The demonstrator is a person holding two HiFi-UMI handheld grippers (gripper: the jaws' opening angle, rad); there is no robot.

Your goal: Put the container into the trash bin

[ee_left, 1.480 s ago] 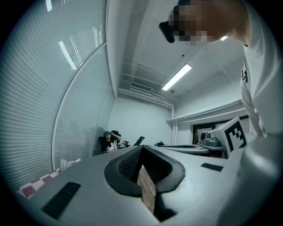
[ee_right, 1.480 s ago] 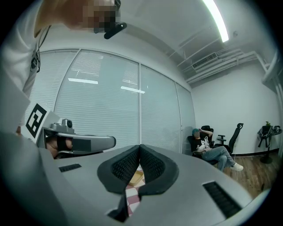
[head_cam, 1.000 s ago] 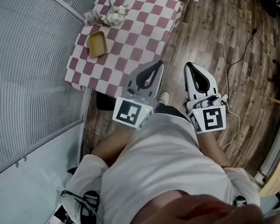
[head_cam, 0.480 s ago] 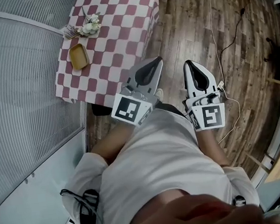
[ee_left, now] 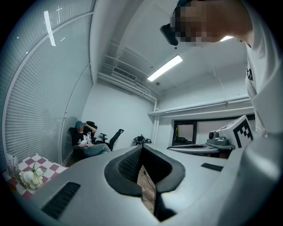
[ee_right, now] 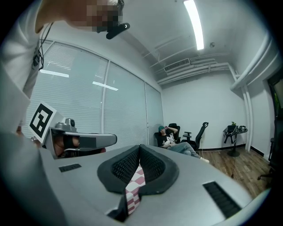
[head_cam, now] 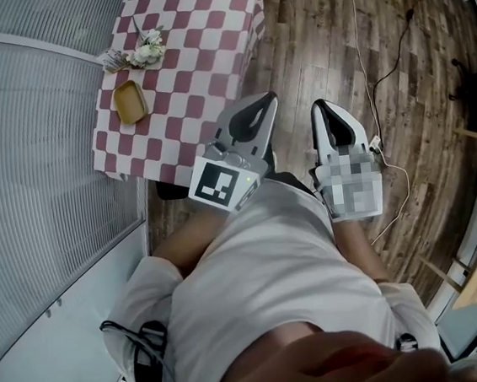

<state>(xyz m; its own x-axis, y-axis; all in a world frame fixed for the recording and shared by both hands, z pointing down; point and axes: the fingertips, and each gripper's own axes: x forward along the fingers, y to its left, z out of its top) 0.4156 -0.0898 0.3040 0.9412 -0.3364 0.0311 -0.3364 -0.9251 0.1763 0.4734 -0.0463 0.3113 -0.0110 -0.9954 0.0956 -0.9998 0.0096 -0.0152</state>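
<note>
Far left: slatted wall (head_cam: 32,165). Next: checked table (head_cam: 206,45), bearing tan container (head_cam: 130,101) near left edge, just beside flower bunch (head_cam: 145,47). Centre: left gripper (head_cam: 266,101), closed tight, clamping nothing, tips overlapping table's right edge, well apart from container. Right of it: right gripper (head_cam: 321,106), likewise closed, empty, above wooden floor (head_cam: 437,148). Far right: white cable (head_cam: 391,72) trailing across floor.

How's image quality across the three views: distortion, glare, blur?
Head view: heavy fisheye bend, floorboards curve, even light, sharp. Left gripper view: black corner vignette, ceiling light blown out. Right gripper view: same vignette, glare streaks on the window blinds.
</note>
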